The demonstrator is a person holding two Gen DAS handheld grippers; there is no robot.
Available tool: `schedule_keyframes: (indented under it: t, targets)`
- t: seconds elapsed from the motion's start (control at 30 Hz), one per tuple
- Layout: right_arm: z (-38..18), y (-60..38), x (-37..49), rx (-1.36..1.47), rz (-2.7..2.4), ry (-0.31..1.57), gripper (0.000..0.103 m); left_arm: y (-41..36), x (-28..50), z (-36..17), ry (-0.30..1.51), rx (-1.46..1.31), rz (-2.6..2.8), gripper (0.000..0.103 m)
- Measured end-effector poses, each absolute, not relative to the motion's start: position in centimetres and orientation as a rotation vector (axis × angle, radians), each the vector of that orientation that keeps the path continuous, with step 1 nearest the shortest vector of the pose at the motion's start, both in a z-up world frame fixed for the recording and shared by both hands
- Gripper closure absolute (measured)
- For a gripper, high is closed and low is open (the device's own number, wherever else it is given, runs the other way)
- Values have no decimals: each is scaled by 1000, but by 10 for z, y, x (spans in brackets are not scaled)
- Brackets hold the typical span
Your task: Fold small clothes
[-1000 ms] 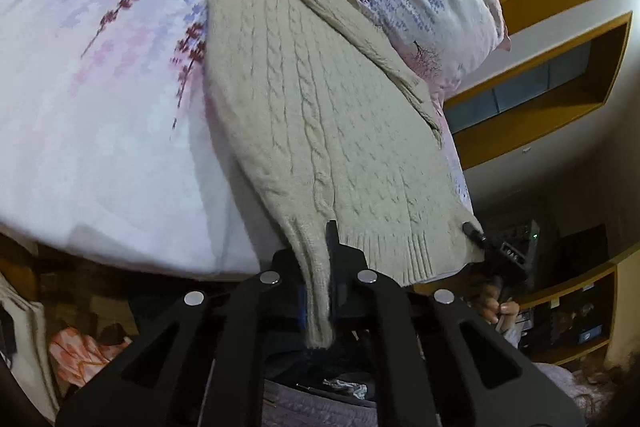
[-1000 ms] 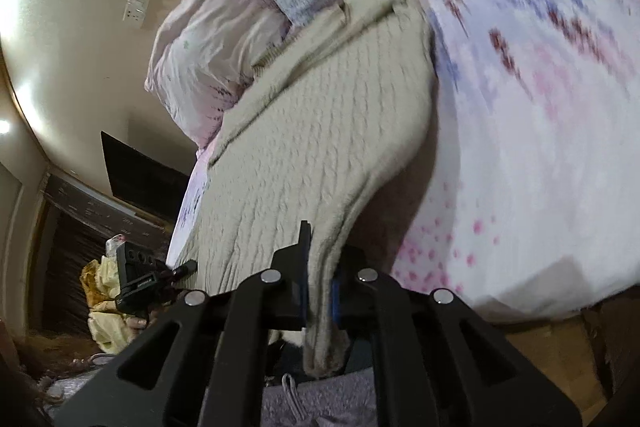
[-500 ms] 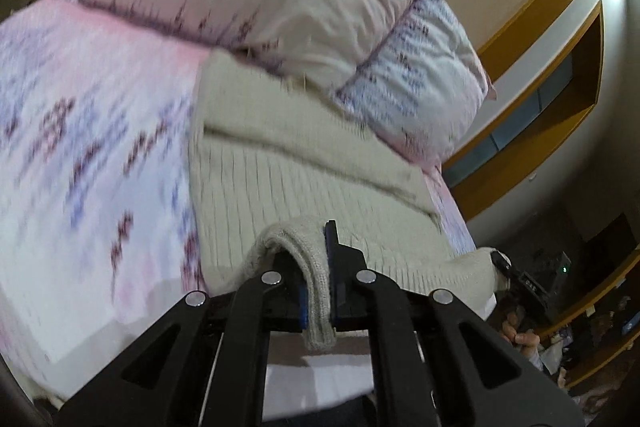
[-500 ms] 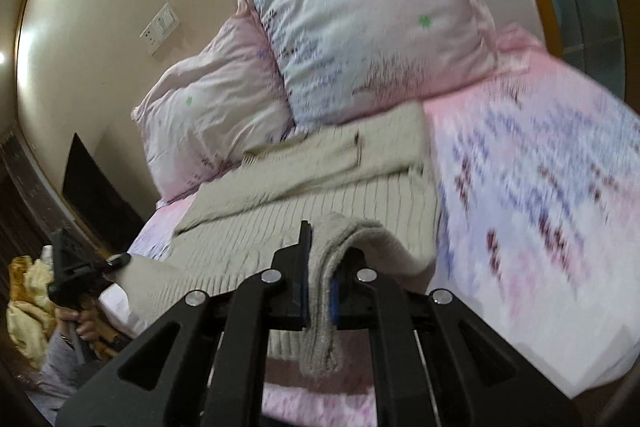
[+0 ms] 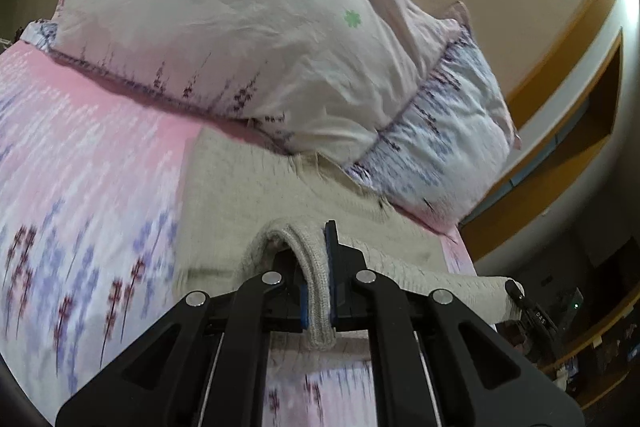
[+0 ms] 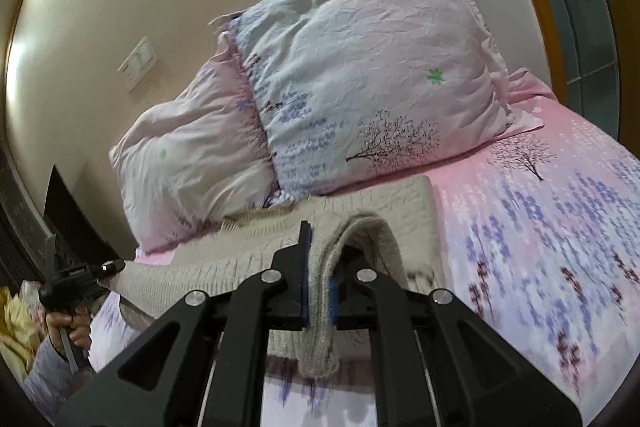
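I have one cream cable-knit sweater (image 5: 224, 211) lying on the bed's pink floral sheet (image 5: 80, 163), its far end up against the pillows. My left gripper (image 5: 318, 283) is clamped tight on one corner of the ribbed hem, and my right gripper (image 6: 318, 283) is pinched just as tight on the other corner; a tab of knit hangs out below each pair of jaws. The hem edge stretches between the two, lifted off the sheet, with the fabric arching up and over toward the sweater's upper half.

As I judge it, the first bottom-to-top fold is under way but not landed: the hem is raised above the body of the garment, not yet laid on it. What I think is left is setting the hem down near the neckline, letting go, and probably one more fold to make it compact. Whether the sleeves are tucked I cannot tell from here.

Counting: one sweater, two grippers, two pillows, a pale pink one (image 6: 188, 163) and a blue-white printed one (image 6: 360, 75), and one bed.
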State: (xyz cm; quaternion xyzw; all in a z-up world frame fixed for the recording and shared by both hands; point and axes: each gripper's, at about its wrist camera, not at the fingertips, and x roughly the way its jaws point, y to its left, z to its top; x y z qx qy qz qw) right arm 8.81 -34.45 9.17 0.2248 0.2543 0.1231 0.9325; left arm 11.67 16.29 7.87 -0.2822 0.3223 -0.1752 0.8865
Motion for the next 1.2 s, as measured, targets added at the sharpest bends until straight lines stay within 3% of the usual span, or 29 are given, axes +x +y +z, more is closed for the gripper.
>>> schedule_keyframes:
  t: [0.57,0.63,0.7,0.77,0.87,0.97,1.2]
  targets:
    - [35,-358,204,595,135,734,95,145,235,27,789,-642,-250,97]
    - [21,-357,216,593,108,806,90,145,242,14,822,-672,-241,97]
    - [13,-360,217,628,112,853,77,146,244,7,838,-706,-244,97]
    - [14,-364,212,655,130,855,74,147,245,5,846,-722,-256,97]
    - [21,-368,203,671,152,854,74,149,245,6,849,-732,-270,97]
    - [24,-367,200,673,185,878,94,152,247,2,856,-761,-279,97]
    - [20,-386,225,885,171,793,93,161,256,-11,857,-906,-293,97]
